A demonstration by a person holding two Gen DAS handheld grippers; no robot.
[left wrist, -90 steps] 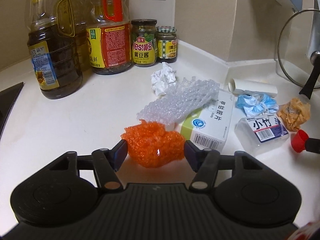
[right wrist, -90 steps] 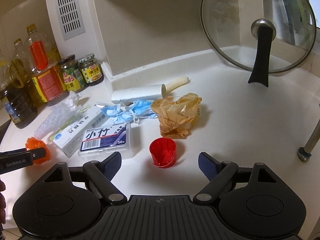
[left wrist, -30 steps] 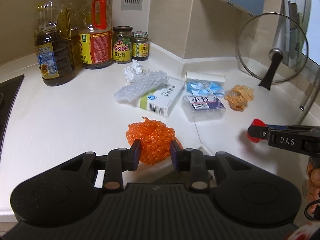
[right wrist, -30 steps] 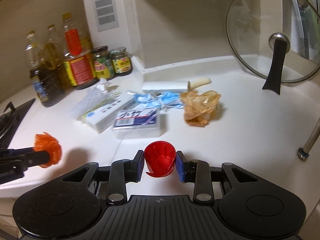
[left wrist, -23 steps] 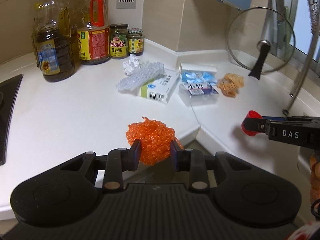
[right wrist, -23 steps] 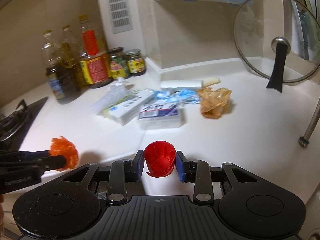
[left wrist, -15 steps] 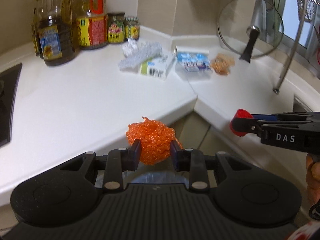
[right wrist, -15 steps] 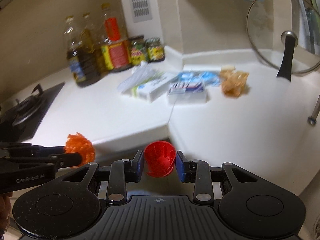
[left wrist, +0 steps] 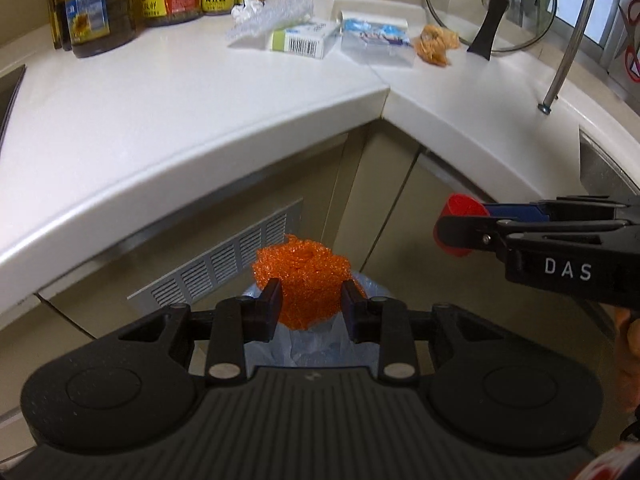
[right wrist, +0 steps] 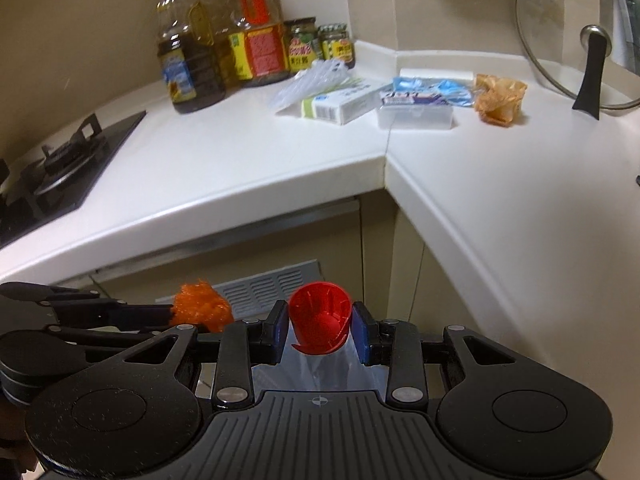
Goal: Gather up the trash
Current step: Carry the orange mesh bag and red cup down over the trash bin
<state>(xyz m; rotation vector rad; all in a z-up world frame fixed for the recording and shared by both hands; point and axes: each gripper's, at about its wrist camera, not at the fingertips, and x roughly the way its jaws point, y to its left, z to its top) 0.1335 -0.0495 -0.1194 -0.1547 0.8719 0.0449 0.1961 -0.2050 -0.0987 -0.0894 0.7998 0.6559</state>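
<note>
My left gripper (left wrist: pixel 311 300) is shut on an orange mesh ball (left wrist: pixel 306 276), held below the counter edge above a bin lined with a blue-white bag (left wrist: pixel 316 344). My right gripper (right wrist: pixel 320 326) is shut on a small red plastic cup (right wrist: pixel 320 326), also held over the bag (right wrist: pixel 320 372). Each gripper shows in the other's view: the right one with the red cup (left wrist: pixel 460 224) to the right, the left one with the orange ball (right wrist: pixel 200 312) to the left. More trash lies on the white counter (left wrist: pixel 200 92): bubble wrap (left wrist: pixel 272 20), a carton (left wrist: pixel 304 38), a clear box (left wrist: pixel 378 46), a blue mask (right wrist: pixel 448 90) and a crumpled brown wrapper (left wrist: pixel 436 42).
Oil bottles (right wrist: pixel 192 60) and jars (right wrist: pixel 320 46) stand at the counter's back left. A glass pot lid (right wrist: pixel 580 40) leans at the back right. A gas hob (right wrist: pixel 52 168) lies on the left. Cabinet doors with a vent grille (left wrist: pixel 216 268) stand under the counter.
Both grippers have dropped from counter height to below the counter edge, carrying the orange ball and the red cup. The bag-lined bin now shows under them.
</note>
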